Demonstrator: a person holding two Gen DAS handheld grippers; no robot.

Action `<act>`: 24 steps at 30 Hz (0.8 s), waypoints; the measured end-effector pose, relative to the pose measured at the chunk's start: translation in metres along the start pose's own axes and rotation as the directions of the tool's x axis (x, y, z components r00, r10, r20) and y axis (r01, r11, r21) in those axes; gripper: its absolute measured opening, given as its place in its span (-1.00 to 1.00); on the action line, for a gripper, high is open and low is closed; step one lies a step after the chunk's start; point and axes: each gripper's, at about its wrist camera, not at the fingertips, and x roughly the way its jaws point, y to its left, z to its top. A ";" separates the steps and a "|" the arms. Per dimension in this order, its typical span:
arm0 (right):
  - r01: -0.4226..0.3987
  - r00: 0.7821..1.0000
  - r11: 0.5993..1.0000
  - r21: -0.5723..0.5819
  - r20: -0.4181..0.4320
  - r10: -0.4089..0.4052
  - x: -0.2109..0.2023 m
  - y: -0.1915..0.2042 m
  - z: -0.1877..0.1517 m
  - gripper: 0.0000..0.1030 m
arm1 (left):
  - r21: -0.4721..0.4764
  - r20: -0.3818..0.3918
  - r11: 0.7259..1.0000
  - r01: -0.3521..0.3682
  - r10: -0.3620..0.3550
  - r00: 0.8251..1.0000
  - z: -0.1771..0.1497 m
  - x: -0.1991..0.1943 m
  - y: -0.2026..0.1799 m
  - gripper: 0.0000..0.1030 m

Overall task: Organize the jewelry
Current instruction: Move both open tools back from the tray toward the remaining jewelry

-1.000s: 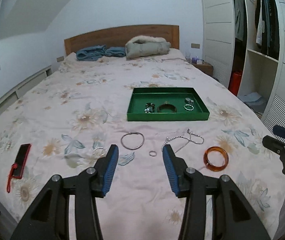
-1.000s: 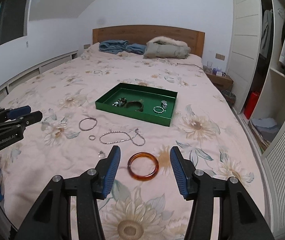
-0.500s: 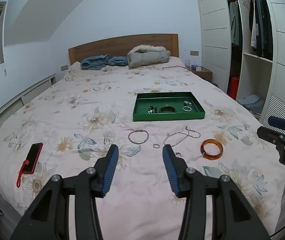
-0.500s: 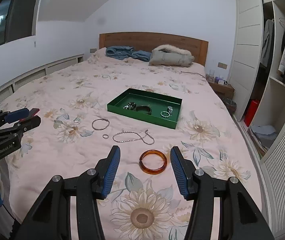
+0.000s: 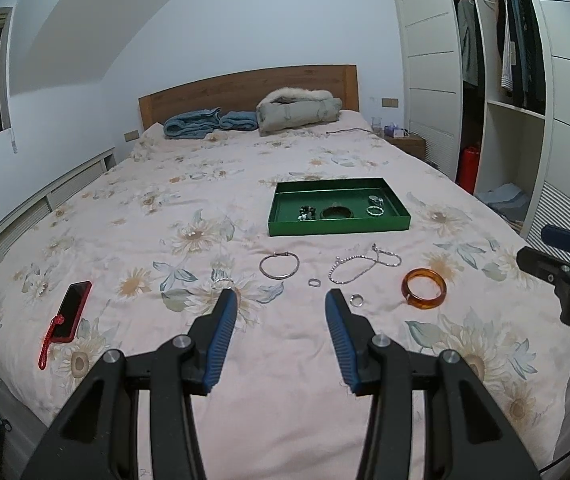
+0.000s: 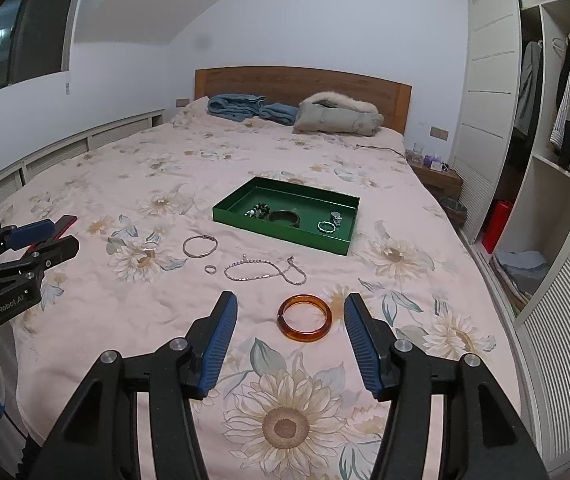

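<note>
While both grippers hover above the bed (image 5: 293, 360), the left gripper (image 5: 281, 300) has jaws wide, holding nothing; right gripper (image 6: 291, 304) likewise wide and empty. Amber bangle (image 6: 305, 317) lies on the sheet between the right fingers' line. Silver chain (image 6: 265, 270), small ring (image 6: 210, 269), thin silver bangle (image 6: 200, 246) sit near the green tray (image 6: 285, 232). Red phone (image 5: 72, 311) far left.

Green tray (image 5: 339, 229); amber bangle (image 6: 305, 318); floral pink bedspread (image 5: 189, 184).
</note>
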 end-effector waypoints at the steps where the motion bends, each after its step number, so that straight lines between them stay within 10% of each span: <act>1: 0.000 1.000 1.000 0.004 0.000 0.000 0.001 -0.001 0.000 0.07 | 0.001 -0.002 1.000 0.000 0.000 1.000 0.000 0.000 -0.001 -0.14; 24: -0.011 0.998 0.998 0.065 -0.062 0.015 0.048 -0.031 -0.012 0.02 | -0.016 -0.088 1.000 0.010 -0.011 0.996 -0.011 0.047 0.006 -0.14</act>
